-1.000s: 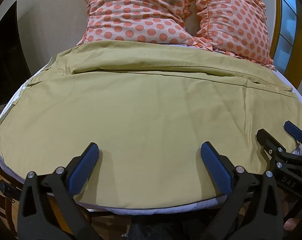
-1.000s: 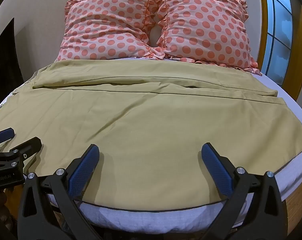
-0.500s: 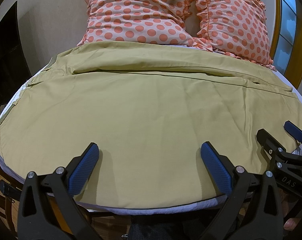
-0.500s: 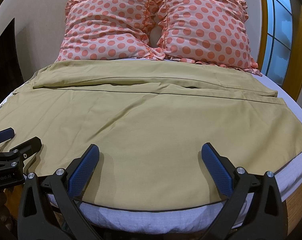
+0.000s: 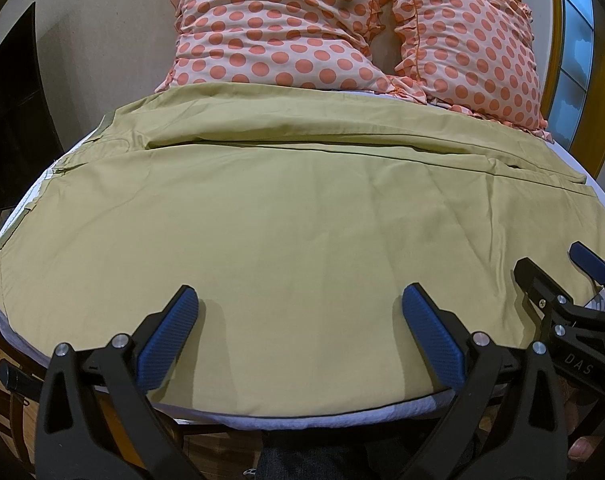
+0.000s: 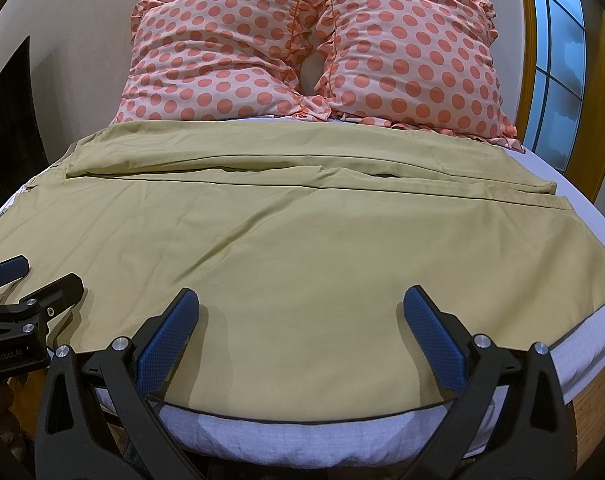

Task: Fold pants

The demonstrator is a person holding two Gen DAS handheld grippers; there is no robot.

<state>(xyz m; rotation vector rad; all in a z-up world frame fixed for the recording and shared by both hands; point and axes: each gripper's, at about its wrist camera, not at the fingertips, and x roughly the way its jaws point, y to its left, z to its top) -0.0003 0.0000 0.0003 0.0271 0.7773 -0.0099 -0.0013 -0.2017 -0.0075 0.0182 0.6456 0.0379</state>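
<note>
Olive-yellow pants (image 5: 294, 216) lie spread flat across the bed, waist at the left, leg hems at the right, one leg beyond the other; they also show in the right wrist view (image 6: 302, 240). My left gripper (image 5: 300, 312) is open and empty, hovering over the near edge of the near leg. My right gripper (image 6: 301, 312) is open and empty over the same edge further right. Each gripper shows at the side of the other's view.
Two pink pillows with orange dots (image 6: 314, 56) lean against the wall at the bed's head. The white mattress edge (image 6: 302, 436) runs below the pants. A window (image 6: 558, 60) is at the right, a dark panel (image 5: 10, 112) at the left.
</note>
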